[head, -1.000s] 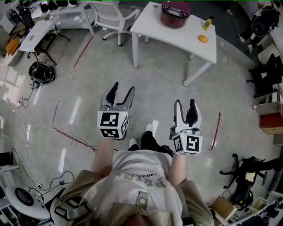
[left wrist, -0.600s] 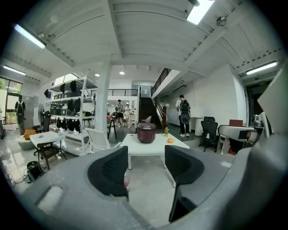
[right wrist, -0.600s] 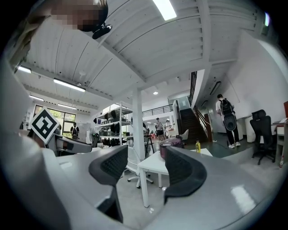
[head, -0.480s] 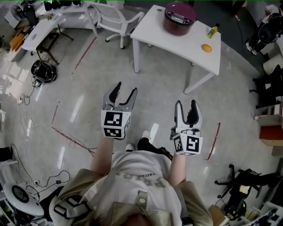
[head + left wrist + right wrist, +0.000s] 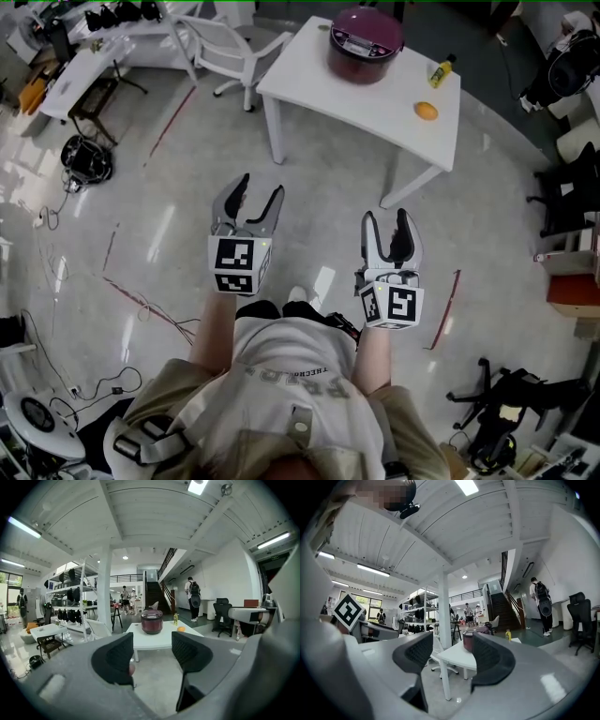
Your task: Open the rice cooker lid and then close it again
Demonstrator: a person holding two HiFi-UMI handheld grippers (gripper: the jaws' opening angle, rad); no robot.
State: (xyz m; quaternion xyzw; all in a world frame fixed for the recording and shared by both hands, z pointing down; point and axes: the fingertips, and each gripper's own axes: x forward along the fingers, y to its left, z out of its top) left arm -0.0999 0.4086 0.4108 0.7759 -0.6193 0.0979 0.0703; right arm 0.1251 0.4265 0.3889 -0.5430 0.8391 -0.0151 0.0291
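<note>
**A:** How did the rice cooker (image 5: 362, 54) look?

**B:** Round and dark maroon. Its lid (image 5: 367, 32) was down, with a pale grey panel on top. It stood at the far end of the white bench (image 5: 375, 105), close to that far edge.

**A:** Anything beside it?

**B:** 2 things, both to its right and apart from it: a yellow bottle (image 5: 439, 72) near the far right edge, and an orange (image 5: 426, 111) nearer the front right corner.

**A:** And the grippers?

**B:** Both were well short of the bench, held over the floor (image 5: 178, 187). The left gripper (image 5: 260, 187) had its jaws partly apart with nothing between them. The right gripper (image 5: 386, 217) stood the same way, also empty.

**A:** Room to move?

**B:** Bare floor lay between the grippers and the bench's near edge. A white chair (image 5: 228, 47) sat just left of the bench. Red tape lines (image 5: 172, 115) crossed the floor at the left, and cables (image 5: 150, 302) trailed there too.

**A:** The room itself?

**B:** The floor was pale and glossy. In the left gripper view there was a white column (image 5: 104, 597), shelving (image 5: 70, 599), a staircase (image 5: 153, 592) at the back and a person with a backpack (image 5: 192, 595).
</note>
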